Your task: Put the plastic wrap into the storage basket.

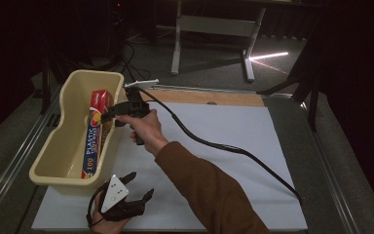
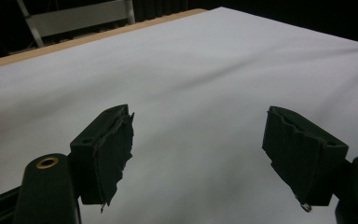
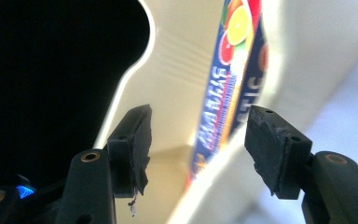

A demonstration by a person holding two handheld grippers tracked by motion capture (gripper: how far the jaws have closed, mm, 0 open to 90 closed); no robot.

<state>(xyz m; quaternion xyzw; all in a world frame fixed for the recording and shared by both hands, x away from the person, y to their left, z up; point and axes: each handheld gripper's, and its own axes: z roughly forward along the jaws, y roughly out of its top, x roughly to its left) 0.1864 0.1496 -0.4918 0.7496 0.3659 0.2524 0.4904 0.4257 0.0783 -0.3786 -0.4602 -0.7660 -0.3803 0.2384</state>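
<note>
A long box of plastic wrap [image 1: 96, 131], red and blue with fruit pictures, stands on its side in a cream plastic tub [image 1: 48, 161] at the table's left. My right gripper [image 1: 108, 115] hovers over the tub's right rim, pointing left at the upper end of the box. In the right gripper view its jaws [image 3: 198, 135] stand apart with nothing between them; the box [image 3: 233, 70] and the tub wall [image 3: 177, 70] lie beyond, blurred. My left gripper [image 1: 141, 183] rests near the front edge, just right of the tub's near corner, open and empty [image 2: 198, 140] over the white sheet [image 2: 205, 60].
A white sheet [image 1: 233, 131] covers the table, with a wooden strip [image 1: 209, 97] along its far edge. The right gripper's black cable [image 1: 233, 148] trails across the sheet to the right. A table's white metal legs [image 1: 214, 29] stand on the floor behind.
</note>
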